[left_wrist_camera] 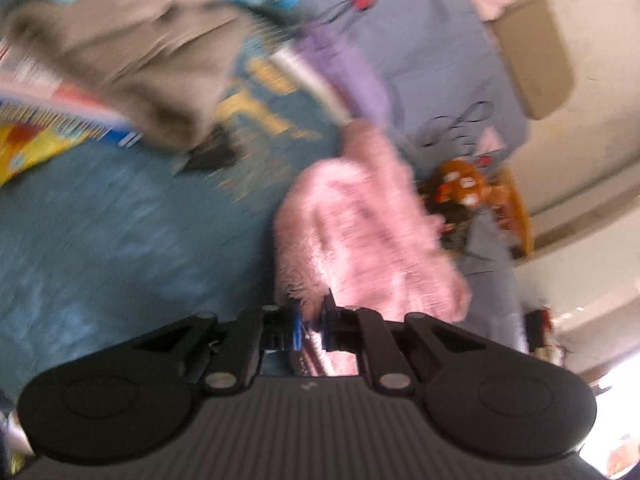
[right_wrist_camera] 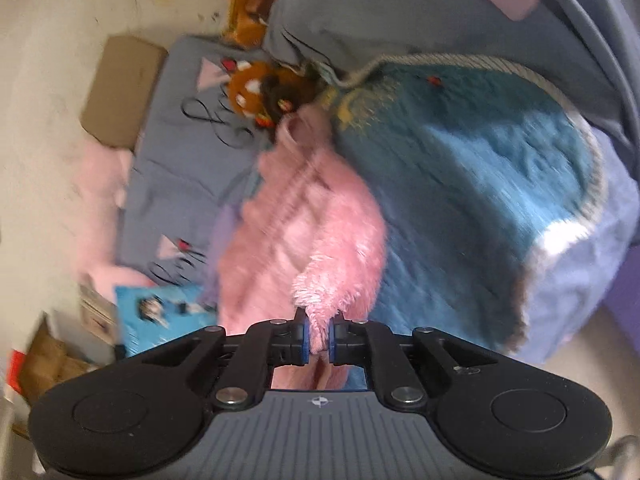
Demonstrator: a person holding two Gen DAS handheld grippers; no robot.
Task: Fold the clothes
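Observation:
A fluffy pink garment (left_wrist_camera: 360, 232) hangs stretched over a blue blanket (left_wrist_camera: 120, 232) on a bed. My left gripper (left_wrist_camera: 311, 330) is shut on one edge of it, pink fleece pinched between the blue pads. In the right wrist view the same pink garment (right_wrist_camera: 304, 224) runs away from me, and my right gripper (right_wrist_camera: 319, 338) is shut on its furry edge. The picture is blurred by motion in both views.
A beige garment (left_wrist_camera: 132, 60) and a purple one (left_wrist_camera: 352, 76) lie further back on the blue blanket (right_wrist_camera: 480, 184). A brown plush toy (right_wrist_camera: 260, 88) sits on a grey sheet (right_wrist_camera: 176, 168) by the wall. A cardboard box (right_wrist_camera: 124, 88) leans there.

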